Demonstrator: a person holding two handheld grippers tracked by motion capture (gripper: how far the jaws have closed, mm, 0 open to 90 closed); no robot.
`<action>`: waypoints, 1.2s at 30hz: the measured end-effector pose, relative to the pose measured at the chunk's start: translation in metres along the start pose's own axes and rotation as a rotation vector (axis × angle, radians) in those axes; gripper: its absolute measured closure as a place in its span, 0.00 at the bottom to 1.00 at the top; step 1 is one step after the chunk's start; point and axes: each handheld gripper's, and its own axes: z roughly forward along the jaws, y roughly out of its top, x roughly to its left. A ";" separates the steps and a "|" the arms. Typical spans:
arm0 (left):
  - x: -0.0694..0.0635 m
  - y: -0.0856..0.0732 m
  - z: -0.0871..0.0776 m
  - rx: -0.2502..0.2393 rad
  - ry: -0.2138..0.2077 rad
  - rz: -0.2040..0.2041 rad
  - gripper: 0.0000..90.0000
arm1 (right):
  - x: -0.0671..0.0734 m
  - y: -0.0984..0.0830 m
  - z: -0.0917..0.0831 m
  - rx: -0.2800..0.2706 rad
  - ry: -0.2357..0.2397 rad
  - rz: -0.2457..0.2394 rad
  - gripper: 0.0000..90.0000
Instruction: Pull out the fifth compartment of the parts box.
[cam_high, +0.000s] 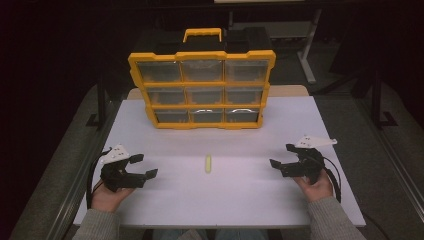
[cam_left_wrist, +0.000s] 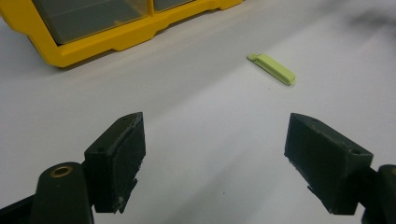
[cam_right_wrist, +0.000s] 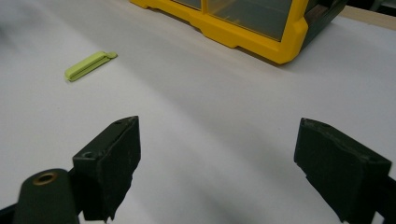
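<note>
- The room is dark around a white table (cam_high: 250, 195), which catches most of the light.
- At the far side of the table stands a yellow organizer case (cam_high: 202, 90), upright, with a handle on top and three rows of clear-fronted drawers facing the person.
- In the middle of the table, well in front of the case, lies a small pale green strip (cam_high: 207, 163), flat on the surface and touching nothing.
- The left gripper (cam_high: 141, 166) rests low at the table's left side, held in the person's left hand (cam_high: 107, 196). Its jaws stand wide apart with nothing between them, pointing inward toward the strip.
- In the left gripper view the green strip (cam_left_wrist: 272, 68) lies ahead and to the right, with the case's yellow corner at the upper left.
- The right gripper (cam_high: 282, 156) sits at the table's right side, its jaws likewise spread wide and empty, aimed inward.
- In the right gripper view the strip (cam_right_wrist: 88, 66) lies ahead at the upper left, well apart from the jaws.
</note>
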 end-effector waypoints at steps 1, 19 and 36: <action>0.000 0.000 0.001 -0.004 -0.002 -0.007 0.23 | 0.000 0.000 0.000 -0.001 0.001 -0.002 0.15; -0.002 -0.001 0.000 -0.009 -0.015 0.000 0.25 | 0.001 0.000 0.001 0.006 -0.001 -0.010 0.15; -0.003 0.003 0.005 -0.014 -0.054 -0.014 0.27 | 0.001 0.000 -0.001 0.014 -0.001 -0.008 0.15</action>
